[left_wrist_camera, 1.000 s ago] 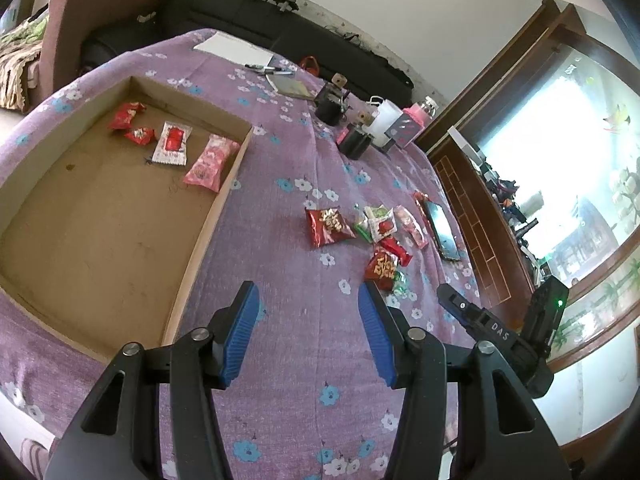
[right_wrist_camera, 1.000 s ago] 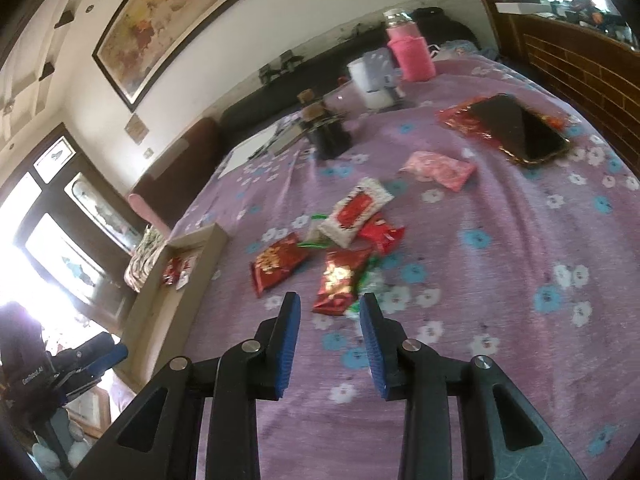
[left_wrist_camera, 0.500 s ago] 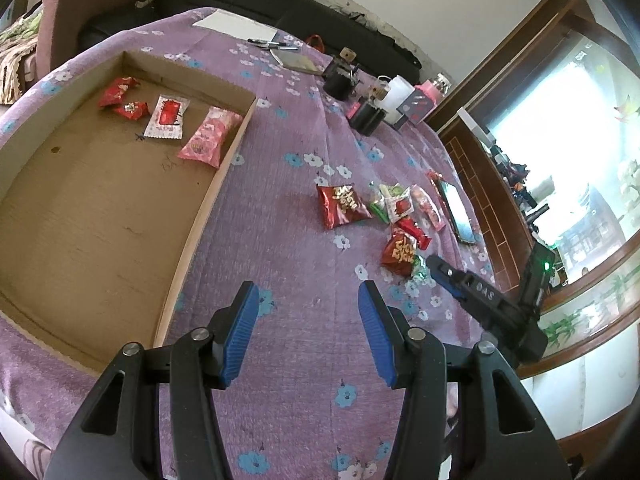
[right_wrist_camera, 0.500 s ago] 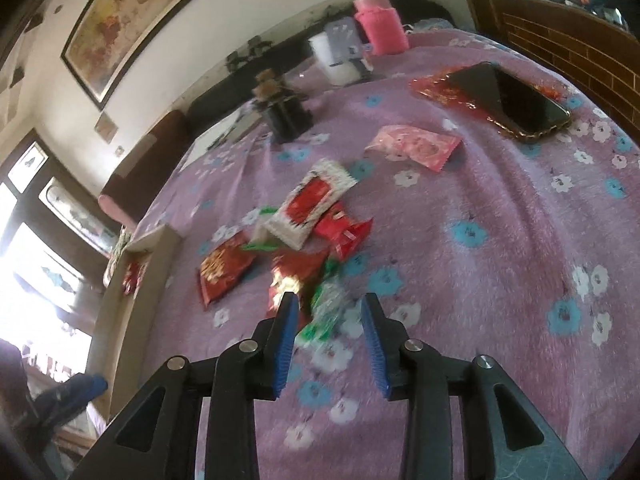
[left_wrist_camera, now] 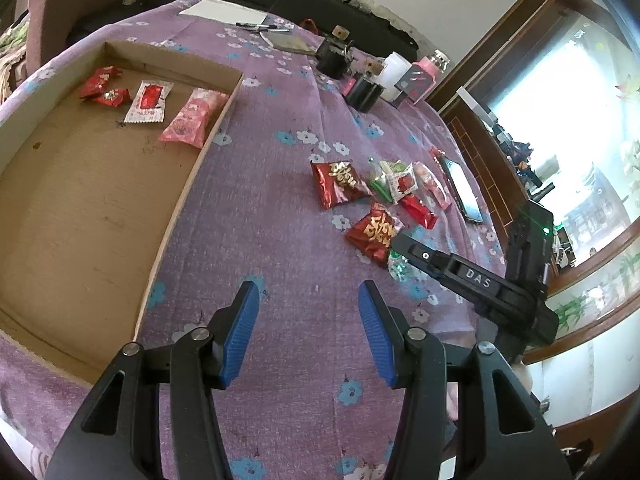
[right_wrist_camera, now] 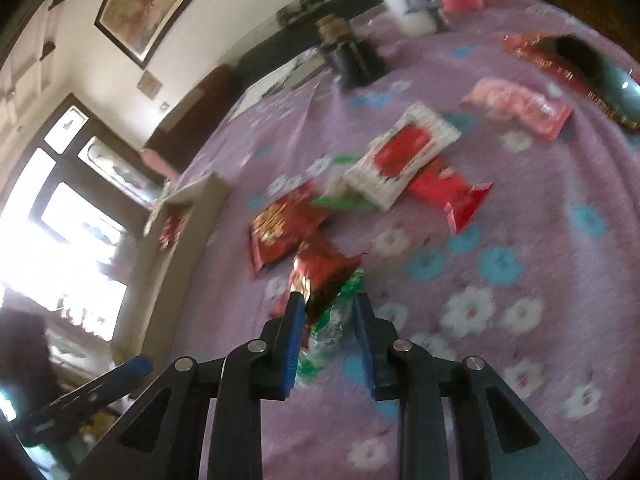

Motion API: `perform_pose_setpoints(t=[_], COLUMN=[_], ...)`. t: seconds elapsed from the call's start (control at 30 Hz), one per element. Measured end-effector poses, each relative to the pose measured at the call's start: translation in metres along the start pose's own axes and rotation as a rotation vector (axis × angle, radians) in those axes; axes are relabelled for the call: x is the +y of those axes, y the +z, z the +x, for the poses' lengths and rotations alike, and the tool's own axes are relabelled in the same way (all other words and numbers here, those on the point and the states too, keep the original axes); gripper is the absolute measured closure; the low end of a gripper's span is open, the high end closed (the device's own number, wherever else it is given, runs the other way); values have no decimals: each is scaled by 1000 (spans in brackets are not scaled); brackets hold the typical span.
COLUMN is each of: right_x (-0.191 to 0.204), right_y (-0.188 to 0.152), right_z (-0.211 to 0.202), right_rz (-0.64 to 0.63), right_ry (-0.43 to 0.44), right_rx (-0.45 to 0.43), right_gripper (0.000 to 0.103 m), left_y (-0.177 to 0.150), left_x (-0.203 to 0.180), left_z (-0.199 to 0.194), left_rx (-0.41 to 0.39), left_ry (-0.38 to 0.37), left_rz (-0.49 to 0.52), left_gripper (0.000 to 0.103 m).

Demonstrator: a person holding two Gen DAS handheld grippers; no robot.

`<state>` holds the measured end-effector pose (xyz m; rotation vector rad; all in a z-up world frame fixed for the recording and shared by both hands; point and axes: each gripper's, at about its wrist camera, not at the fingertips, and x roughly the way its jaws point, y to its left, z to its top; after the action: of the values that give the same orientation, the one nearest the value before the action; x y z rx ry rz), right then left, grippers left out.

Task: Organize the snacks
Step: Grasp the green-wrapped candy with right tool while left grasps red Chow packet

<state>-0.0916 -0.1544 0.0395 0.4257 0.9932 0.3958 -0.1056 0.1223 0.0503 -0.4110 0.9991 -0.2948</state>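
Observation:
Several snack packets lie in a loose pile point(left_wrist_camera: 384, 200) on the purple flowered cloth point(left_wrist_camera: 280, 240). A shallow cardboard tray point(left_wrist_camera: 188, 184) at the left holds several packets, among them a pink one point(left_wrist_camera: 194, 118). My left gripper point(left_wrist_camera: 304, 320) is open and empty above bare cloth near the tray. My right gripper point(right_wrist_camera: 326, 312) is open, its fingers astride a green packet point(right_wrist_camera: 332, 320) and the end of a red-and-gold packet point(right_wrist_camera: 320, 272). The right gripper also shows in the left wrist view point(left_wrist_camera: 404, 246), at the near edge of the pile.
A phone point(left_wrist_camera: 460, 188) lies on a red packet right of the pile. Black jars point(left_wrist_camera: 362, 90), a white container point(left_wrist_camera: 394, 72) and a pink bottle point(left_wrist_camera: 428, 70) stand at the back. Paper and pens point(left_wrist_camera: 240, 16) lie farther back. A dark sofa borders the far edge.
My right gripper has moved forward and down to the pile; the green and red-and-gold packets now sit between its fingers. My left gripper has stayed open, its view shifting slightly.

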Motion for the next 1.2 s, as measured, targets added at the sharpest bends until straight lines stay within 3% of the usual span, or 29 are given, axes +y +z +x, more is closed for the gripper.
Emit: perform_pose_setpoints(t=[0.3, 0.37, 0.5, 0.73, 1.03, 1.2], right_x=[15, 22, 11, -29, -35, -38], right_y=[-11, -13, -13, -8, -6, -6], right_z=[1, 1, -12, -30, -30, -32], right_rz=[-97, -146, -150, 8, 41, 49], right_ry=[-73, -142, -281, -225, -190, -176], right_rx=[-11, -4, -66, -150, -154, -153], right_gripper=[74, 83, 83, 83, 82, 82], left_y=[7, 10, 17, 27, 28, 30], left_x=[-8, -13, -28, -66, -104, -109], left_z=[8, 10, 19, 63, 117, 133], left_rx=[15, 10, 11, 56, 56, 70], left_ry=[9, 28, 65, 95, 161, 163], left_rz=[38, 70, 147, 274, 498, 534], left_gripper=[53, 53, 53, 53, 53, 54])
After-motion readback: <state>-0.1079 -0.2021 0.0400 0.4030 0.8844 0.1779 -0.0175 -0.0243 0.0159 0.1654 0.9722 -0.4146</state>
